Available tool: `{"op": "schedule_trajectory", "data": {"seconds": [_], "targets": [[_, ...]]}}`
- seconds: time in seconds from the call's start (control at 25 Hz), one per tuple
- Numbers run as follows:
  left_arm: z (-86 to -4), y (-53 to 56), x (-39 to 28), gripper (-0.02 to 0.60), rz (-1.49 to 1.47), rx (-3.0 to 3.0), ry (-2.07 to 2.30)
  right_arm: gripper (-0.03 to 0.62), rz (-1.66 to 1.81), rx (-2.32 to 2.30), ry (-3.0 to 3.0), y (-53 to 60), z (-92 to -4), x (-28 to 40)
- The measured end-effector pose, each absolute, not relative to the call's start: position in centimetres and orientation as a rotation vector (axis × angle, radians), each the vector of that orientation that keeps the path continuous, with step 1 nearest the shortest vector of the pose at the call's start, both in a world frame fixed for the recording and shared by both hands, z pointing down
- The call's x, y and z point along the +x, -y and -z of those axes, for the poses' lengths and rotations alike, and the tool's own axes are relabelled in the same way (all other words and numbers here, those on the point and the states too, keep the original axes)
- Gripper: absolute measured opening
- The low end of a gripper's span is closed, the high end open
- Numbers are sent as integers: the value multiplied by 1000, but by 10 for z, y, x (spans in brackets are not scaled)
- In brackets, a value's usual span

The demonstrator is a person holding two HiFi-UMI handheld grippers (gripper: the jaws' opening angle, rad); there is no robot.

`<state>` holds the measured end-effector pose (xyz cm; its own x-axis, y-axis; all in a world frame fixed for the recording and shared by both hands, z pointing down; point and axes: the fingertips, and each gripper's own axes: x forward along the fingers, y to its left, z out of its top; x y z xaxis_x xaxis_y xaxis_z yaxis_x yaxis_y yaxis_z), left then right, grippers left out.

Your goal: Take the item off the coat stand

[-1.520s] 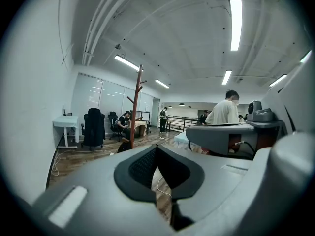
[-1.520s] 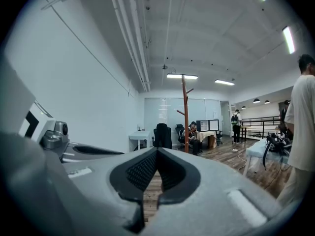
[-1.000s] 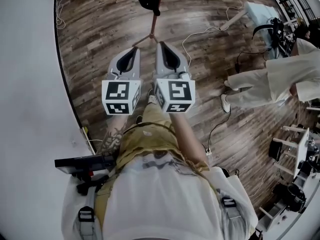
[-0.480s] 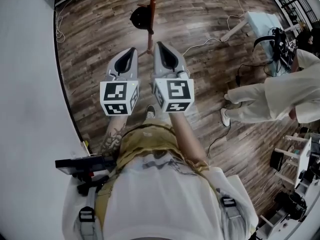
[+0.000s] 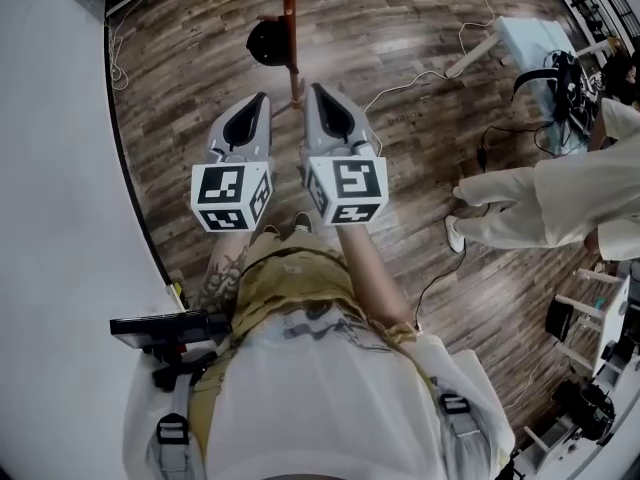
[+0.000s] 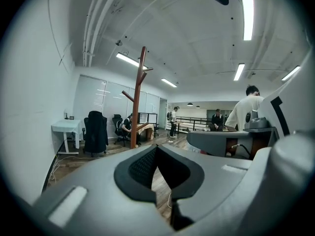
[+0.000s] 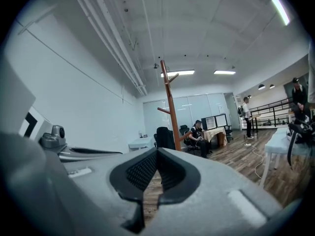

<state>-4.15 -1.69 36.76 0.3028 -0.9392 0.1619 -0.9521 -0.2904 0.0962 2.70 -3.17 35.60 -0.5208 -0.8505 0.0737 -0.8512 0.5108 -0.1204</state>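
Two grippers to log, both closed and both empty.

Left gripper (image 6: pixel 156 147): my jaws are pressed together. In the left gripper view the ribbed pads (image 6: pixel 142 167) meet at the tip. Nothing sits between them, and only a sliver of wooden floor (image 5: pixel 200 68) shows through the narrow slit lower down. No contact with anything.

Right gripper (image 7: pixel 157 149): same reading. In the right gripper view my jaws are closed tip to tip, with nothing pinched and nothing touched.

Position, head view: I hold both grippers out in front of me, side by side and close together. Their tips point toward the coat stand (image 5: pixel 289 8). The foot of its red-brown pole passes behind the two tips, so I cannot see the base.

Task item: a dark rounded item (image 5: pixel 265 41) sits just beside the pole on its left side, ahead of both tips and apart from them. From the head view I cannot tell whether it hangs from a peg or only lies close to the pole. Both gripper views show the stand upright with its angled pegs, straight ahead, but I cannot pick the item out there.

Surroundings: a person in pale clothes (image 5: pixel 540 193) stands well off to my right.
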Motion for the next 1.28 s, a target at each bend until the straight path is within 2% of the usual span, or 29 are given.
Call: {"op": "schedule_trajectory", "data": {"seconds": [0.48,0.84,1.12,1.28], "targets": [[-383,95,-23,-2,-107,2465,1614,0,-242,1565,2629,102,-382,31],[-367,167,-68,-2,-83,2481,1616,0,-151,1582,2627,173,-354,-7],[-395,214,-110,-2,-82,2476,1563,0,-145,1610,2557,221,-380,-51],[-399,225,-117,-2,-100,2468,1545,0,-167,1648,2511,233,-385,-50]]}}
